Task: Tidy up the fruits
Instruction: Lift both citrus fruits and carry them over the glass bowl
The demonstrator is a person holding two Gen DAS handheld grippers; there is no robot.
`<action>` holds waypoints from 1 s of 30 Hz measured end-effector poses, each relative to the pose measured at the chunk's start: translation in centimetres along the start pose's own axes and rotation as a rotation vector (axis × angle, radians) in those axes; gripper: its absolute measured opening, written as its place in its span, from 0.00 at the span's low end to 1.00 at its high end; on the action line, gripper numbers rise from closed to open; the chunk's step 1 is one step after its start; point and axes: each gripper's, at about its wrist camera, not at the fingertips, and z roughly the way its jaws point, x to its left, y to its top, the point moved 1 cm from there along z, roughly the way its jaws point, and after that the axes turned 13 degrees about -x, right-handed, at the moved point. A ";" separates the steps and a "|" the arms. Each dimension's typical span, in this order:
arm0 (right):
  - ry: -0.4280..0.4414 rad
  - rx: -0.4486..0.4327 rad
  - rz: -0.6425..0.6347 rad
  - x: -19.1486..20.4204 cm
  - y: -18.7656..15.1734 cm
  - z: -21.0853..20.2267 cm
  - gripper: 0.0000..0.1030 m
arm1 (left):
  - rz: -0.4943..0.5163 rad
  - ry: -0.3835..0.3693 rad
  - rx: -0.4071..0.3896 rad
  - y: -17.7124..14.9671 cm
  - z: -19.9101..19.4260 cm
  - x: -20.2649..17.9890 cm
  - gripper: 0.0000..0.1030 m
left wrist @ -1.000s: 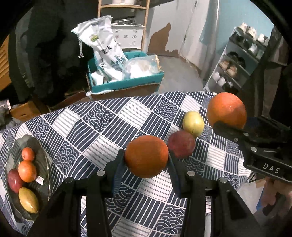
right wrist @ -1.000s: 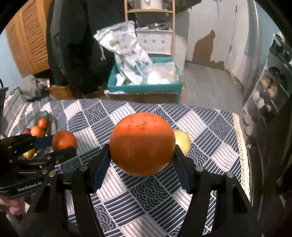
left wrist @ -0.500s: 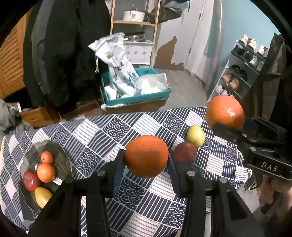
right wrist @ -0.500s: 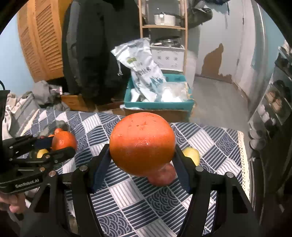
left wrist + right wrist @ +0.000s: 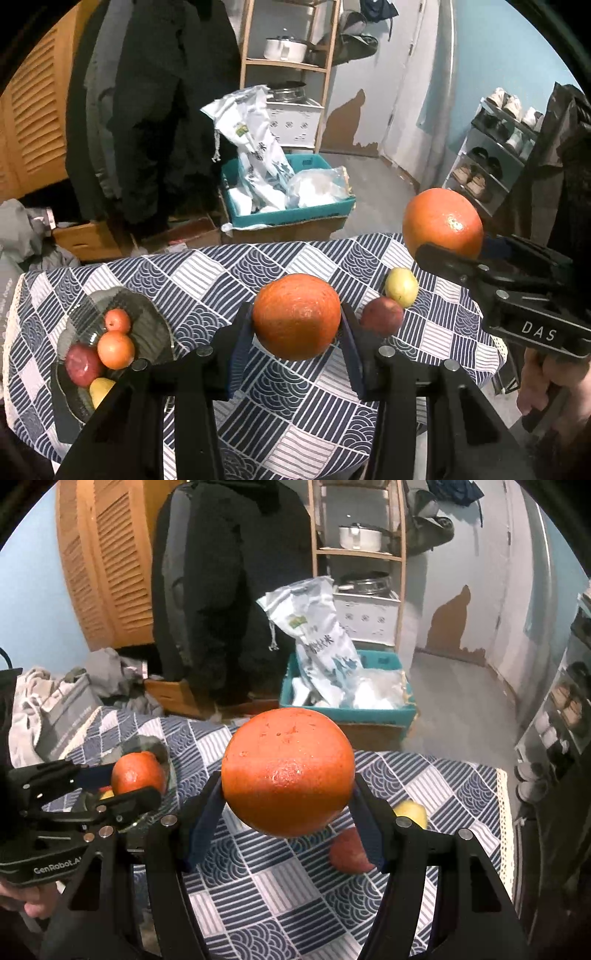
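My left gripper [image 5: 295,332] is shut on an orange [image 5: 296,316] and holds it high above the patterned table [image 5: 295,417]. My right gripper [image 5: 288,801] is shut on a larger orange [image 5: 287,771], also raised; that orange shows at the right of the left wrist view [image 5: 442,221]. A red apple [image 5: 381,316] and a yellow fruit [image 5: 401,287] lie on the table at the right. A glass plate [image 5: 155,325] at the left holds a red apple [image 5: 83,364], two small oranges [image 5: 115,349] and a yellow fruit [image 5: 100,388].
Beyond the table's far edge stand a teal box [image 5: 288,218] with white bags, a wooden shelf [image 5: 288,66] with a pot, hanging dark coats [image 5: 155,110] and a shoe rack [image 5: 495,155] at the right. Clothes [image 5: 55,701] lie heaped at the left.
Both grippers have risen and pulled back with their oranges, so more of the table and the room shows. The fruits on the table and plate have not moved.
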 end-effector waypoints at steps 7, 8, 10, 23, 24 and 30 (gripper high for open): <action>0.027 -0.001 -0.014 1.8 0.5 0.7 0.65 | -0.026 0.031 -0.011 0.1 -0.8 1.9 0.45; 0.030 0.000 -0.014 2.0 0.7 0.8 0.65 | -0.031 0.036 -0.012 0.0 -0.9 2.3 0.45; 0.039 0.002 -0.015 2.5 0.8 1.2 0.65 | -0.042 0.043 -0.010 -0.1 -1.0 2.9 0.45; 0.103 0.029 -0.043 6.9 1.6 4.2 0.65 | -0.112 0.119 -0.005 -0.6 -1.6 7.6 0.45; 0.108 0.033 -0.046 7.3 1.6 4.4 0.65 | -0.117 0.124 -0.005 -0.7 -1.6 7.9 0.45; 0.136 0.047 -0.064 9.5 1.8 5.8 0.65 | -0.148 0.159 0.002 -1.3 -1.8 10.2 0.45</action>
